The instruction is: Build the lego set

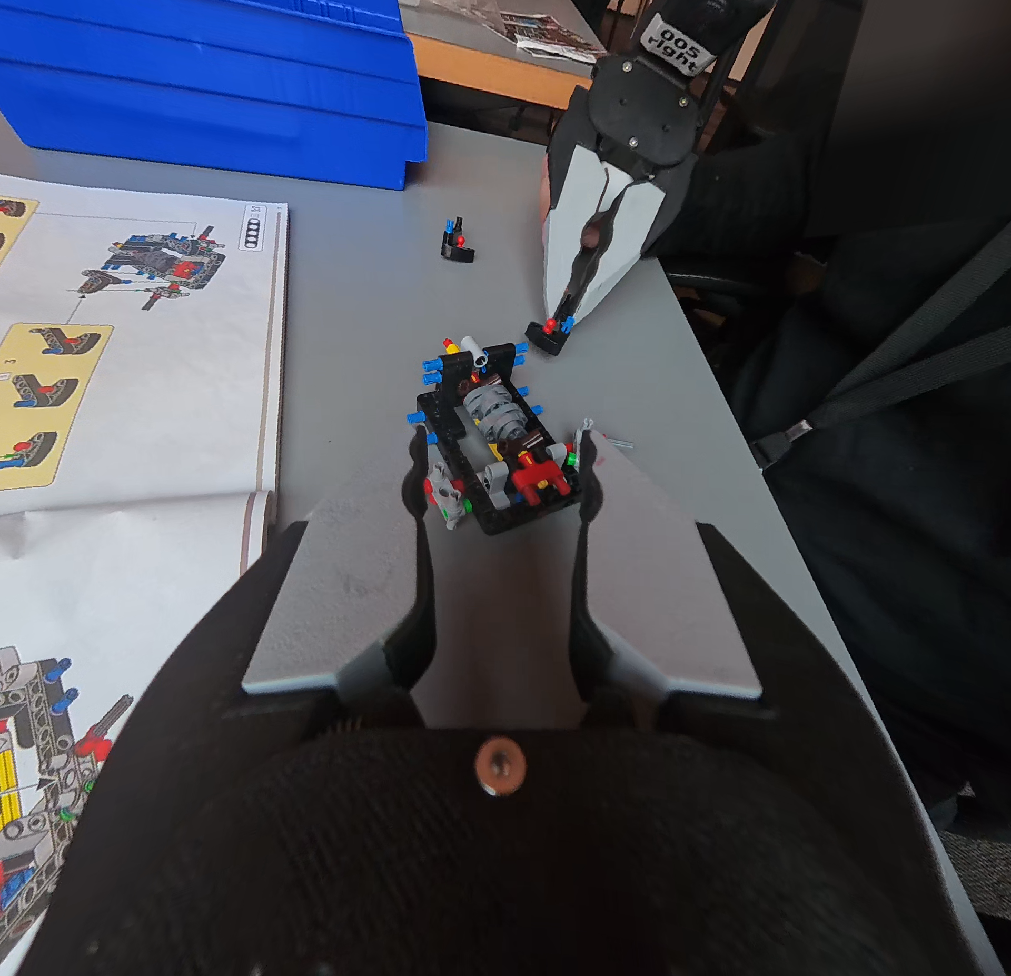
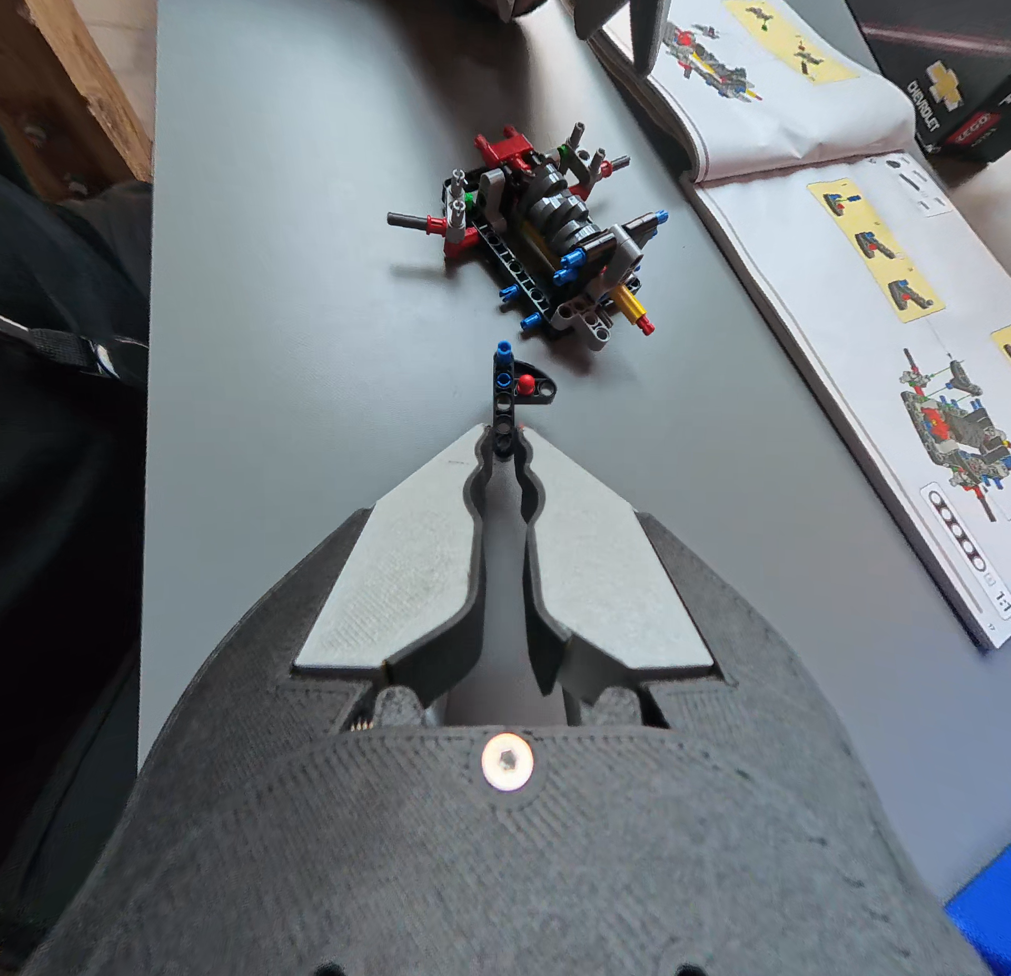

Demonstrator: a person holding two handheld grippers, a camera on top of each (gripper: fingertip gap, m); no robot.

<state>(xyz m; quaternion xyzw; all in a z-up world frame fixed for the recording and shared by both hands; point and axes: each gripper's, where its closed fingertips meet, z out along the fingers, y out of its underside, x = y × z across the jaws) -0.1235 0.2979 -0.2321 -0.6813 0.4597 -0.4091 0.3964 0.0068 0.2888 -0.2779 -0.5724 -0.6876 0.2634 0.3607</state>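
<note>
A partly built lego chassis (image 1: 495, 430), a black frame with grey gears, a red block and blue pins, lies on the grey table (image 1: 350, 348). My left gripper (image 1: 503, 457) is open and hovers over its near end. In the right wrist view the left fingers (image 2: 648, 25) stand clear of the chassis (image 2: 547, 222). My right gripper (image 2: 504, 446) is shut on the end of a black angled beam (image 2: 506, 397) with blue pins and a red pin. The beam (image 1: 547, 337) rests on the table just right of the chassis, under the right gripper (image 1: 561, 312).
A second black angled beam (image 1: 457, 245) lies farther back on the table. The open instruction booklet (image 1: 164, 348) is at the left. Blue bins (image 1: 208, 63) stand behind it. A black box (image 2: 952, 102) sits beyond the booklet (image 2: 820, 228). The table edge (image 1: 727, 403) runs close on the right. The left gripper's tips are roughly 15 cm from the right gripper's.
</note>
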